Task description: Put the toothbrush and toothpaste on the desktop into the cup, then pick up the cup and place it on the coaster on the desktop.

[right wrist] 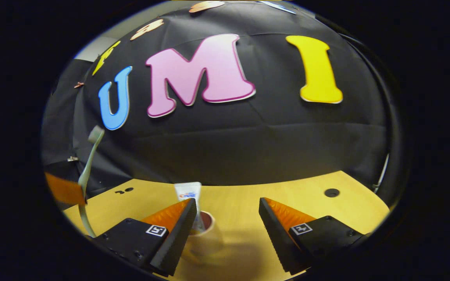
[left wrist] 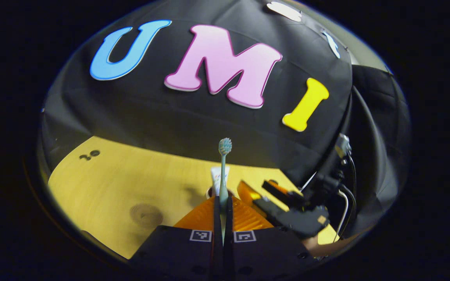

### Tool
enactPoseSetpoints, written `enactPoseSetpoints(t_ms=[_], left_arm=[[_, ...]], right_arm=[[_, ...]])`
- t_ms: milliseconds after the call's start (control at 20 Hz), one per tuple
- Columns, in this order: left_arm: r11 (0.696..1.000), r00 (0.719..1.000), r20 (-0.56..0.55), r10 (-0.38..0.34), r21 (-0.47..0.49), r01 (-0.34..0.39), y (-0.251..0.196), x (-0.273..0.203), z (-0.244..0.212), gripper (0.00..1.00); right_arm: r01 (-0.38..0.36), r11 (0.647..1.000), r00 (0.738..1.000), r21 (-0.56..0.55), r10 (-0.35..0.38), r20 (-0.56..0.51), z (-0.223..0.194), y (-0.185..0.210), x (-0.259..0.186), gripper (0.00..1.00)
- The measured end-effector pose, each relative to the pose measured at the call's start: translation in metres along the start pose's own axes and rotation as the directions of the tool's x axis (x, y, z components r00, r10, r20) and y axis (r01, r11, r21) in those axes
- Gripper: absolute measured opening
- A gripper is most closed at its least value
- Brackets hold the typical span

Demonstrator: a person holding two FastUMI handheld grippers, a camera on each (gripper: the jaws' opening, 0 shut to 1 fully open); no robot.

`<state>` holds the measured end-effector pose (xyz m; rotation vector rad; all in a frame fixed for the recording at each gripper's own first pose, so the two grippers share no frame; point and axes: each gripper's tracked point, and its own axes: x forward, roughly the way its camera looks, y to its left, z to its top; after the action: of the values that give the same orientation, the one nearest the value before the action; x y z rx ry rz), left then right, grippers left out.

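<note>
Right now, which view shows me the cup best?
The right gripper view: the cup sits on the desk between the open tongs, rim and side visible, with the toothpaste standing in it. In the left gripper view just a sliver of its rim peeks out behind the shut tongs and the toothbrush.

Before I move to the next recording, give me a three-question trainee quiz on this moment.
1. True or false: the toothpaste tube already stands in the cup.
2. What do the left tongs hold? A) toothbrush B) coaster C) cup
3. Fill in: the right tongs are ____.

Key: 1 true, its top sticks out above the rim. 2 A, shut on the toothbrush, held upright, bristles up. 3 open, with nothing between the fingers.
</note>
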<state>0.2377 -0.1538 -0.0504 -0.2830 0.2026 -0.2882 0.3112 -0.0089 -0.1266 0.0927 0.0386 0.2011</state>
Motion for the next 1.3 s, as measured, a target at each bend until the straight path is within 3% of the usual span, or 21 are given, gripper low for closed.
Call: enactPoseSetpoints(t_ms=[150,200,250,450,750,950,1100,1150,1200,1300], left_arm=[[0.999,0.993,0.11,-0.032,0.043,0.027,-0.008,0.044,0.027,0.06],[0.998,0.989,0.142,-0.047,0.038,0.042,-0.01,0.057,0.031,0.01],[0.998,0.984,0.17,-0.054,0.025,0.051,-0.01,0.07,0.033,0.06],[0.999,0.971,0.238,-0.036,0.045,0.026,0.006,0.108,0.024,0.06],[0.991,0.972,0.231,-0.037,0.13,0.007,0.014,0.122,-0.014,0.06],[0.988,0.973,0.231,-0.029,0.157,-0.008,0.016,0.125,-0.035,0.13],[0.99,0.977,0.211,-0.027,0.14,-0.003,0.017,0.12,-0.052,0.34],[0.991,0.977,0.214,-0.016,0.131,-0.012,0.019,0.114,-0.054,0.58],[0.99,0.978,0.209,-0.009,0.138,-0.02,0.02,0.107,-0.056,0.54],[0.987,0.978,0.207,-0.003,0.159,-0.031,0.021,0.091,-0.062,0.69]], right_arm=[[0.061,0.998,0.996,-0.023,-0.062,-0.063,-0.015,-0.037,-0.023,0.98],[0.075,0.997,0.993,-0.033,-0.077,-0.084,-0.02,-0.048,-0.028,0.98],[0.085,0.996,0.991,-0.037,-0.089,-0.102,-0.025,-0.058,-0.034,0.98],[0.125,0.992,0.983,-0.033,-0.128,-0.132,-0.034,-0.089,-0.048,0.98],[0.115,0.993,0.982,-0.021,-0.117,-0.148,-0.044,-0.093,-0.048,0.98],[0.079,0.996,0.987,-0.045,-0.085,-0.14,-0.046,-0.079,-0.047,0.98],[0.046,0.997,0.987,-0.056,-0.054,-0.152,-0.051,-0.068,-0.049,0.98],[0.039,0.997,0.987,-0.06,-0.048,-0.156,-0.052,-0.066,-0.05,0.98],[0.034,0.998,0.986,-0.06,-0.043,-0.16,-0.053,-0.065,-0.05,0.98],[0.028,0.998,0.987,-0.061,-0.037,-0.154,-0.05,-0.062,-0.05,0.98]])
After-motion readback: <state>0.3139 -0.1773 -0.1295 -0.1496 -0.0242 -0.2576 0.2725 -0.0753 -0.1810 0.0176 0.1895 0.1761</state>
